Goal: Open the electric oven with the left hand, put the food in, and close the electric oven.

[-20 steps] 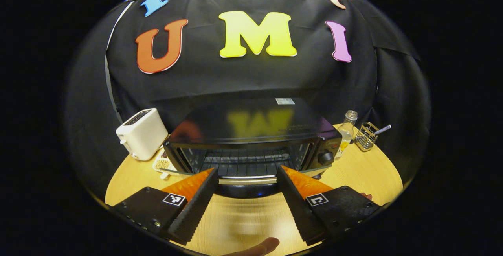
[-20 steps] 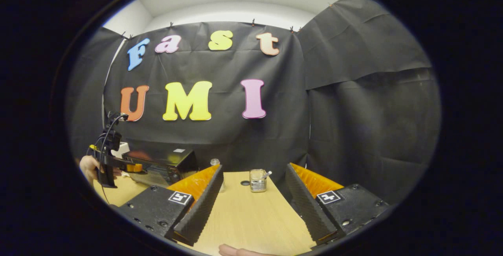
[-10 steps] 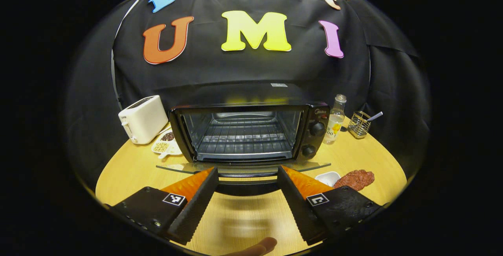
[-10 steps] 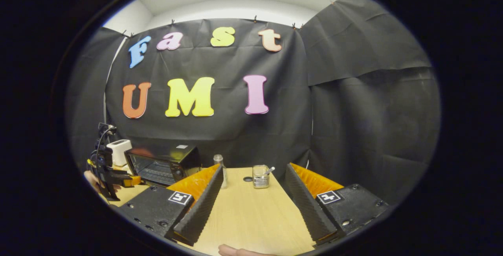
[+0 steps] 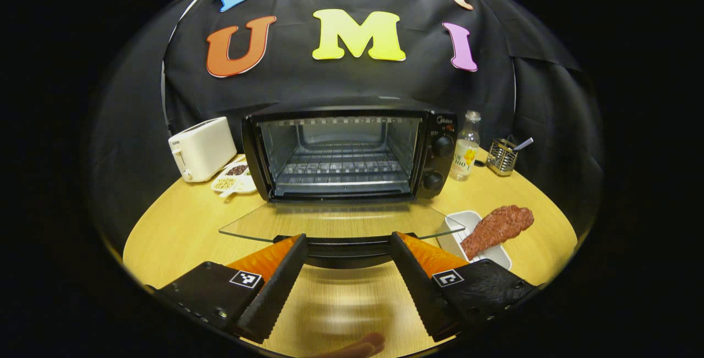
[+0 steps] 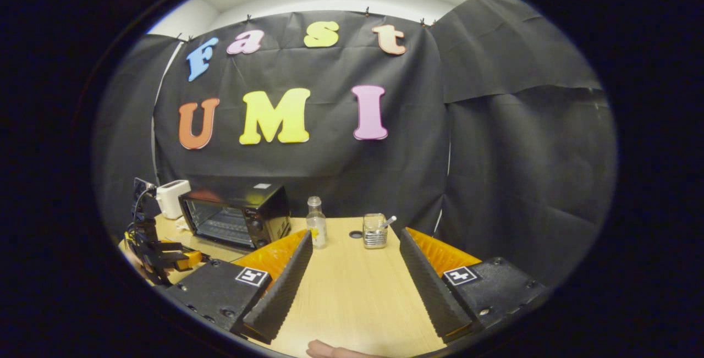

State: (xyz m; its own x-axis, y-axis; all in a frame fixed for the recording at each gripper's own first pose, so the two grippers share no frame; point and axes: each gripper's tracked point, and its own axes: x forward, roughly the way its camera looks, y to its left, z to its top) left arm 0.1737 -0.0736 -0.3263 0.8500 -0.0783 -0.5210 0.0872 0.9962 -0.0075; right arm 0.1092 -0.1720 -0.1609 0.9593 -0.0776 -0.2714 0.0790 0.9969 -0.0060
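Glass oven door [image 5: 341, 220] lies fully down with the left gripper [image 5: 346, 264] jaws spread beside its handle [image 5: 344, 247]; back off straight, clearing the meat [image 5: 496, 225].

So the oven [image 5: 352, 152] mouth is wide open, nothing on the rack, straight shot in from the front; the glass door [image 5: 341, 223] lies flat out toward the left gripper [image 5: 345, 253], whose spread fingers sit either side of the door handle [image 5: 344, 248], so any reach goes over the door; toaster [image 5: 201, 148] and snack dish [image 5: 234, 177] crowd the oven's left side; bottle [image 5: 465, 146] and wire holder [image 5: 500, 156] crowd its right; tray [image 5: 459, 220] with the meat [image 5: 498, 223] sits just beside the door's right corner; bare table [image 6: 352, 292] lies ahead of the open-fingered right gripper [image 6: 355, 262].
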